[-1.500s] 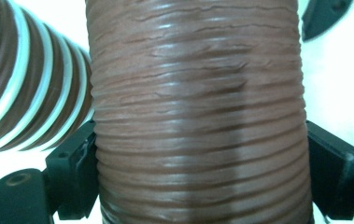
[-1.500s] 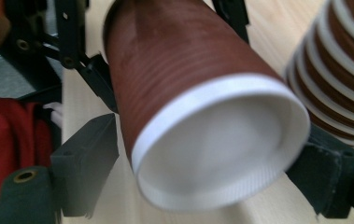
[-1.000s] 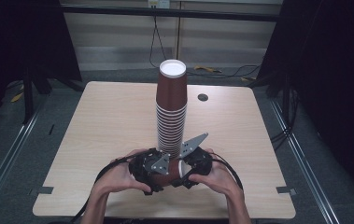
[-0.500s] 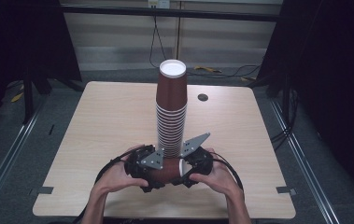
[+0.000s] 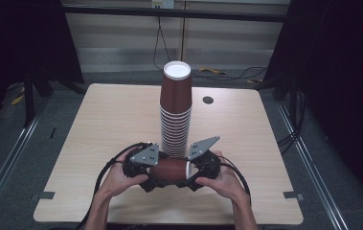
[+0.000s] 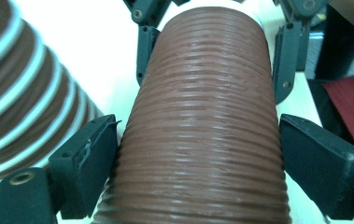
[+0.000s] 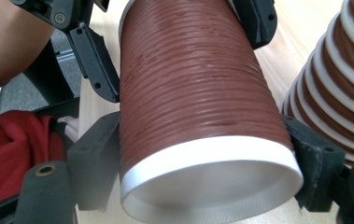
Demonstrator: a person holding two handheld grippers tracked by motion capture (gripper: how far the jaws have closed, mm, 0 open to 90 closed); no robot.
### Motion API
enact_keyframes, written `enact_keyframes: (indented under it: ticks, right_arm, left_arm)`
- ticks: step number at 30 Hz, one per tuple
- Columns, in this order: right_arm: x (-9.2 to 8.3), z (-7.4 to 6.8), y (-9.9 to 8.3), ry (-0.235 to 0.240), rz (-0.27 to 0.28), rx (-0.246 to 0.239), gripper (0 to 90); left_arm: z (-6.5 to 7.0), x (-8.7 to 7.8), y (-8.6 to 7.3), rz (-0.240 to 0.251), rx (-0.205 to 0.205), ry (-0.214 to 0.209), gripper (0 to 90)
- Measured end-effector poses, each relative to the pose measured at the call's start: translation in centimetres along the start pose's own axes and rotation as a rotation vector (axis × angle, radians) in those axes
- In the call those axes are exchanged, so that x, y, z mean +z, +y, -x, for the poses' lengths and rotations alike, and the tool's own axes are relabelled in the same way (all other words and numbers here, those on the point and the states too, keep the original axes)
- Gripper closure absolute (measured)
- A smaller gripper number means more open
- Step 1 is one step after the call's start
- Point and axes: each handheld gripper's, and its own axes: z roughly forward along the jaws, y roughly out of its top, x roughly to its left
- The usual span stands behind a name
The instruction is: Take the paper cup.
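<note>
- lying level between both grippers, just before the tall cup stack (image 5: 175, 120): one ribbed brown paper cup (image 5: 169, 169).
- left gripper (image 5: 143, 168) has just been closing, pinching the cup's base end.
- right gripper (image 5: 203, 167) clamping the white rim end.
- next, likely: turning it upside down and capping the stack.

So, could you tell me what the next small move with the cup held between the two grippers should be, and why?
Probably draw the left gripper a little further from the right gripper. The brown cup lies level between them in front of the tall stack, the right jaws clamp its white rim end, and the left jaws, which have just been closing, flank its narrow end. If two cups are nested, this would separate them.
</note>
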Motion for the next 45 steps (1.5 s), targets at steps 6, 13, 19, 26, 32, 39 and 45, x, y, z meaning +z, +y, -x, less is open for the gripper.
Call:
enact_keyframes:
  ticks: [6, 13, 19, 26, 32, 39, 45]
  right_arm:
    - [0.1, 0.2, -0.2, -0.022, -0.011, 0.012, 22.8]
    - [-0.3, 0.1, -0.8, -0.05, 0.024, 0.048, 22.5]
    - [-0.5, 0.2, -2.1, -0.065, 0.057, 0.086, 22.5]
    - [-1.0, 0.2, -2.6, -0.091, 0.082, 0.117, 22.4]
    - [-1.1, 0.2, -4.2, -0.081, 0.131, 0.142, 22.3]
    - [-1.2, 0.4, -5.2, -0.053, 0.202, 0.141, 22.3]
    - [-1.1, 0.4, -5.6, -0.045, 0.264, 0.123, 22.4]
  left_arm:
    - [0.1, -1.3, -0.1, 0.138, -0.042, 0.04, 16.2]
    - [0.3, -2.2, -0.6, 0.202, -0.096, 0.079, 15.6]
    - [0.7, -2.4, -1.3, 0.241, -0.13, 0.116, 15.8]
    - [1.0, -2.1, -2.3, 0.254, -0.156, 0.152, 15.9]
    - [1.3, -2.3, -2.9, 0.281, -0.18, 0.151, 15.8]
    - [1.5, -2.0, -3.4, 0.298, -0.193, 0.121, 15.5]
    - [1.5, -1.9, -3.8, 0.317, -0.214, 0.118, 15.5]
